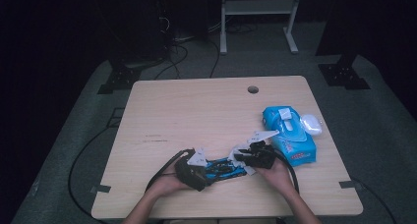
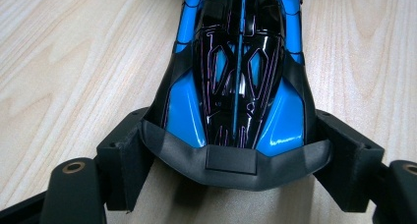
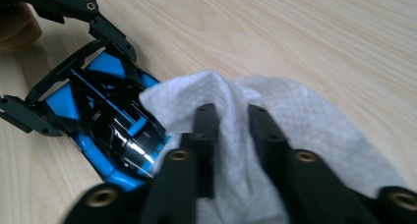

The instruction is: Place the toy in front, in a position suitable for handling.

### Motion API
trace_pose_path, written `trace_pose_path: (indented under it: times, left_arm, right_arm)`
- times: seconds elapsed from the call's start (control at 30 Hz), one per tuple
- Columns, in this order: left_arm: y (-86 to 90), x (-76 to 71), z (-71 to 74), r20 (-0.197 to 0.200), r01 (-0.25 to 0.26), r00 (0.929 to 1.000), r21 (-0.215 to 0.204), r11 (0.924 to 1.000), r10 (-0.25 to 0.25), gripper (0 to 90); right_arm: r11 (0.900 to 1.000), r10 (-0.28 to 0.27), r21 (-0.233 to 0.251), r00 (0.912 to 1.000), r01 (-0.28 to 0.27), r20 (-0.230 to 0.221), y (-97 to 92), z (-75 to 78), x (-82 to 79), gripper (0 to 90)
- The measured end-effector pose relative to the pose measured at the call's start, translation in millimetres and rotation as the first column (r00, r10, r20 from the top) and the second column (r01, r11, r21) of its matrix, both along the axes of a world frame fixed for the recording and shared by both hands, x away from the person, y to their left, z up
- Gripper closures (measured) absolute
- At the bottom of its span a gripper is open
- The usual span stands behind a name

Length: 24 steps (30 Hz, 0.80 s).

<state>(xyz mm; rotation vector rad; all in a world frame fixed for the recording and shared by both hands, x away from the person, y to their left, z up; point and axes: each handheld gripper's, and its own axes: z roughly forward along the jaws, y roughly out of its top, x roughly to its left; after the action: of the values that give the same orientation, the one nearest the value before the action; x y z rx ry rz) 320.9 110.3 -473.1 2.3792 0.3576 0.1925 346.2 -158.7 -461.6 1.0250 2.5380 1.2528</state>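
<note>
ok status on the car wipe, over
Left gripper clamped on the toy car by its tail. Right gripper pinching a white wipe against the car's nose. Wipes pack off right, nothing in the way.

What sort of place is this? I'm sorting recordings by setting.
Probably a lab or recording studio: a lone wooden table on grey floor, cables trailing into dark surroundings, a metal stand behind.

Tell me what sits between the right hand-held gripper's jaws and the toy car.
A white wipe, pinched by the right hand-held gripper, lies against the blue toy car in the right gripper view.
</note>
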Motion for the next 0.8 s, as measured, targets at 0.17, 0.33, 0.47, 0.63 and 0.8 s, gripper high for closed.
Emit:
trace_pose_path:
  times: [0.17, 0.33, 0.47, 0.63, 0.8]
  left_arm:
    - [-0.2, 0.1, 0.0, 0.0, 0.0, 1.0, 0.0, 1.0, 0.0, 23.6]
    - [-0.4, 0.2, -0.1, -0.003, -0.005, 1.0, -0.002, 1.0, 0.005, 23.5]
    - [-0.3, 0.1, -0.2, -0.004, -0.005, 1.0, -0.003, 1.0, 0.005, 23.6]
    - [-0.2, 0.5, -0.4, -0.006, -0.005, 1.0, -0.004, 1.0, 0.005, 23.6]
    - [0.3, 0.1, -0.3, -0.005, -0.011, 0.9999, -0.003, 0.9999, 0.011, 23.5]
  right_arm:
    - [0.999, -0.015, -0.042, 0.9994, 0.014, -0.032, -16.8, -1.3, -6.0, 82.4]
    - [0.9955, 0.095, 0.001, 0.9946, -0.095, -0.043, -4.1, 2.6, -21.4, 82.4]
    - [0.9954, 0.09, -0.03, 0.9957, -0.091, -0.022, -6.0, 2.6, -26.3, 82.7]
    - [0.9994, 0.019, -0.029, 0.9983, -0.021, -0.054, -30.2, -7.4, -27.5, 83.0]
    - [0.9985, 0.055, -0.001, 0.9979, -0.055, -0.034, -19.9, -0.3, -31.9, 83.1]
